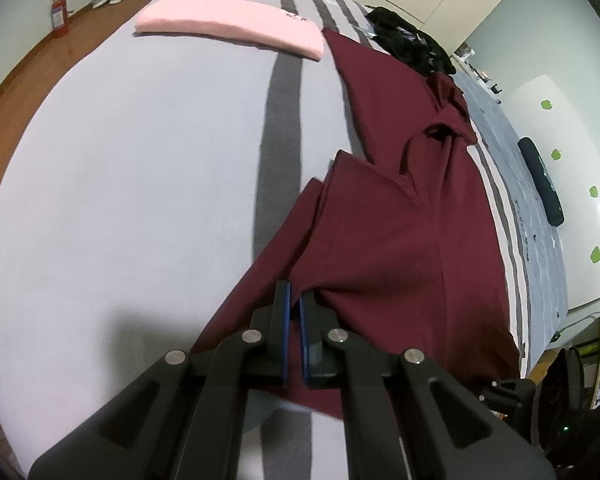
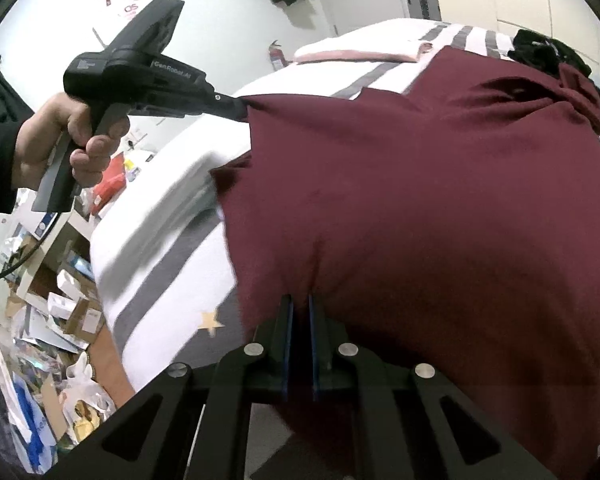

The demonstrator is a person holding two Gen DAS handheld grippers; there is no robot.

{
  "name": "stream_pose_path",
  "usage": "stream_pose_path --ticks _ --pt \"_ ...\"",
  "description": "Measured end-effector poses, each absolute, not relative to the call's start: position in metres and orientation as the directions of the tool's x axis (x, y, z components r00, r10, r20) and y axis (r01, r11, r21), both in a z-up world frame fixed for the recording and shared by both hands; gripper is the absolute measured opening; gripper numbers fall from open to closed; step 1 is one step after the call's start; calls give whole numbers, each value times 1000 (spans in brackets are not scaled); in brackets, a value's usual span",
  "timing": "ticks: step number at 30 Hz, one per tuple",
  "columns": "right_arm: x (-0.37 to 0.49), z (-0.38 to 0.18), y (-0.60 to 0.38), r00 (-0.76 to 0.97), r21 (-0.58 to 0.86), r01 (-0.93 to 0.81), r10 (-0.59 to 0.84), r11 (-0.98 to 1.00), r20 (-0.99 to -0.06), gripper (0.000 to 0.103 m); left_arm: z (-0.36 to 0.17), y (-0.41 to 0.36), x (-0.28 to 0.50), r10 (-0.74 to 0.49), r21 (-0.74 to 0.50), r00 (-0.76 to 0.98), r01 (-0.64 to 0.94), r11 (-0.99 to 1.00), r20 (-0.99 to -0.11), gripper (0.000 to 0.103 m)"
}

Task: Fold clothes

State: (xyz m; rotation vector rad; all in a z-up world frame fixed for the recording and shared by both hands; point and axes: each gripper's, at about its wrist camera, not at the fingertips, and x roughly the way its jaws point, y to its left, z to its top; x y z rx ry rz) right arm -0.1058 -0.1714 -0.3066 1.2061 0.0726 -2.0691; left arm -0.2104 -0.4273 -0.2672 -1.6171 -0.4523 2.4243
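Pinching maroon shirt [image 2: 420,208], both hand-held grippers, L [image 1: 295,294] & R [image 2: 299,304], jaws closed.

Shirt [image 1: 400,220] lies on bed [image 1: 140,160], right of the bed's long stripe [image 1: 280,140]. Folded garment [image 1: 228,26] on bed at far end, left of shirt. Heap of clothes [image 1: 412,44] behind shirt. Fire extinguisher [image 1: 59,14] on floor [image 1: 24,76], left of bed.

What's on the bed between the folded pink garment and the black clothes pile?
Left wrist view: striped bedsheet, plus the far corner of the maroon shirt, between folded pink garment and black clothes pile.
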Motion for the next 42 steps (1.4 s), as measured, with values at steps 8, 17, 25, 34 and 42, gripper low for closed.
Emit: stream_pose_path --ticks 8,17,25,34,42 --pt "-90 -315 -194 -271 283 628 -544 -725 -794 6 -280 -442 -196 276 -311 -358 43 -950 -892 3" --pt "-89 -322 -203 -267 272 619 -523 -737 -809 6 -284 -442 -193 254 -285 -355 36 -958 -900 3" --pt "-96 -325 -196 -245 277 626 -521 -729 -818 10 -291 -455 -187 121 -189 -344 174 -966 -931 28" --pt "-97 -312 -186 -185 315 638 -537 -703 -823 11 -264 -422 -188 143 -214 -407 134 -967 -902 31" --pt "-97 -301 -172 -175 318 650 -543 -690 -821 11 -298 -406 -200 149 -225 -332 203 -953 -932 32"
